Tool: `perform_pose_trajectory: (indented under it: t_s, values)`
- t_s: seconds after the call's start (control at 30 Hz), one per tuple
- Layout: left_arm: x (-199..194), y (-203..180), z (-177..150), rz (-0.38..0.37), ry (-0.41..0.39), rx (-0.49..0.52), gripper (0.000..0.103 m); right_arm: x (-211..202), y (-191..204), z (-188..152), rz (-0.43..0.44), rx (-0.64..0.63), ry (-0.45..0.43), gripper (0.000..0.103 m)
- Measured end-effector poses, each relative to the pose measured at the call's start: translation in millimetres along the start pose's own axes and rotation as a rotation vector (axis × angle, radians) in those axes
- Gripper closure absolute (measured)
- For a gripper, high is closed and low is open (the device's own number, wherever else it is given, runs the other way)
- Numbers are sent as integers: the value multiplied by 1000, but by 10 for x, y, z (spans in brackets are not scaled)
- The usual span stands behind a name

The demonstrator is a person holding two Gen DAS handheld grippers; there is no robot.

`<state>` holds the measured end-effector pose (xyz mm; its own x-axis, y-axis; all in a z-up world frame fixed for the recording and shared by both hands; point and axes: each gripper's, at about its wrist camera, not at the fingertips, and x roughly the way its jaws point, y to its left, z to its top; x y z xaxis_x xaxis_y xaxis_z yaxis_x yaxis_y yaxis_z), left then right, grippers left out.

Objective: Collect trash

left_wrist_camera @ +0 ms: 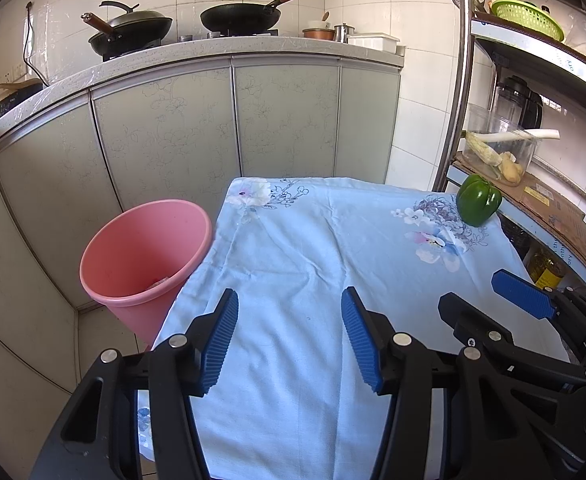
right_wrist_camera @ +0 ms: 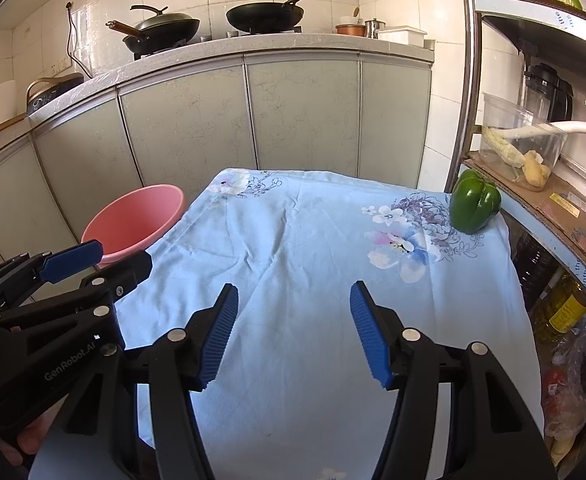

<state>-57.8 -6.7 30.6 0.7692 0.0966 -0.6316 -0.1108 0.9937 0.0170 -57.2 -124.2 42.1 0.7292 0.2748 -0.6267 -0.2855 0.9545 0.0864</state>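
Note:
A pink bin (left_wrist_camera: 145, 256) stands on the floor at the table's left edge; something small and pale lies at its bottom. It also shows in the right wrist view (right_wrist_camera: 133, 220). A green bell pepper (left_wrist_camera: 479, 200) sits at the table's far right corner, also seen in the right wrist view (right_wrist_camera: 475, 201). My left gripper (left_wrist_camera: 289, 336) is open and empty above the light blue floral tablecloth (left_wrist_camera: 313, 248). My right gripper (right_wrist_camera: 293, 332) is open and empty beside it, to its right (left_wrist_camera: 489, 300). The left gripper shows at the left of the right wrist view (right_wrist_camera: 105, 260).
Grey kitchen cabinets (left_wrist_camera: 221, 120) run behind the table, with two woks (left_wrist_camera: 241, 16) on the counter. A metal shelf rack (left_wrist_camera: 533, 184) at the right holds a clear box of vegetables, a blender, a green basket and oil bottles below.

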Motion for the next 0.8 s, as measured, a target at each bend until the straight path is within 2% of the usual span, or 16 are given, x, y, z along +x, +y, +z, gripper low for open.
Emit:
perform_pose_trajectory:
  t_s: [0.8]
  values:
    - [12, 5, -11, 7, 3, 5, 50, 19, -22, 8, 5, -1, 5, 44]
